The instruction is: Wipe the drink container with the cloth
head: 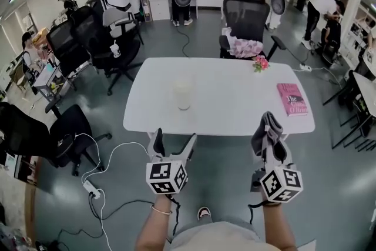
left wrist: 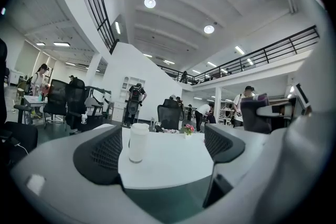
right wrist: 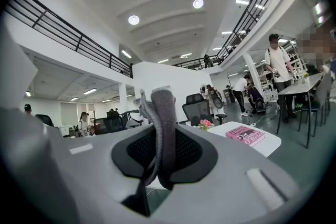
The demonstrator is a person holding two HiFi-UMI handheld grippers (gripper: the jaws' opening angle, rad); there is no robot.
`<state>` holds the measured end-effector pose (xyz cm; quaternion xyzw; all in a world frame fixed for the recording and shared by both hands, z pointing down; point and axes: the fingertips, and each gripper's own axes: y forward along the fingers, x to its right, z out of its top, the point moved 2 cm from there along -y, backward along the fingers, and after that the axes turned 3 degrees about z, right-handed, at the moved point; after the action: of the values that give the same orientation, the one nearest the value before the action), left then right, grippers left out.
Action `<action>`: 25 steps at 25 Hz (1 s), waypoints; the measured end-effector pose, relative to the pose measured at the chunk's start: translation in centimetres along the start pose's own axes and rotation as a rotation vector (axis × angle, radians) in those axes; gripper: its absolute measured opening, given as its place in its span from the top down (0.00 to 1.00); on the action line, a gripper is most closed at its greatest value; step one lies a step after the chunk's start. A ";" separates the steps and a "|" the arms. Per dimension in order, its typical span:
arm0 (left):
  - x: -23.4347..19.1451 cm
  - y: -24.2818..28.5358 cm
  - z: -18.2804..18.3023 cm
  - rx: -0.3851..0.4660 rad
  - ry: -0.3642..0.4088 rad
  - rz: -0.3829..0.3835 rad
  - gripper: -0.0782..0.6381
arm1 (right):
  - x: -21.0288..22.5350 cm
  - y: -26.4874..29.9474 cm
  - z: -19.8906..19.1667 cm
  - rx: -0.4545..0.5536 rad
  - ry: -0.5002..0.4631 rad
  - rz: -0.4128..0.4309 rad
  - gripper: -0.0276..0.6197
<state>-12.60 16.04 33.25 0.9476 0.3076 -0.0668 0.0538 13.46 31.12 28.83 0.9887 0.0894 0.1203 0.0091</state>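
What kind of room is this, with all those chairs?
Probably a big open office or lab: black office chairs, a white table, people working all around, and an upstairs balcony railing.

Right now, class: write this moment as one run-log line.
left gripper: open, empty | right gripper: shut on cloth | drink container: upright on table, untouched
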 end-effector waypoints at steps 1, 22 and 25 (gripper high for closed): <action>-0.2 0.4 0.1 -0.003 0.000 -0.002 0.22 | 0.1 0.4 -0.1 -0.003 0.001 -0.005 0.85; -2.1 10.4 -0.5 -0.030 0.021 0.062 0.22 | 3.6 13.4 -1.5 -0.065 0.040 0.041 0.85; -2.9 13.2 -0.2 -0.028 0.016 0.100 0.22 | 4.3 17.4 -1.0 -0.073 0.037 0.078 0.85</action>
<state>-7.09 3.78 34.73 0.9614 0.2614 -0.0521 0.0678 20.38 14.75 31.48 0.9880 0.0467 0.1422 0.0389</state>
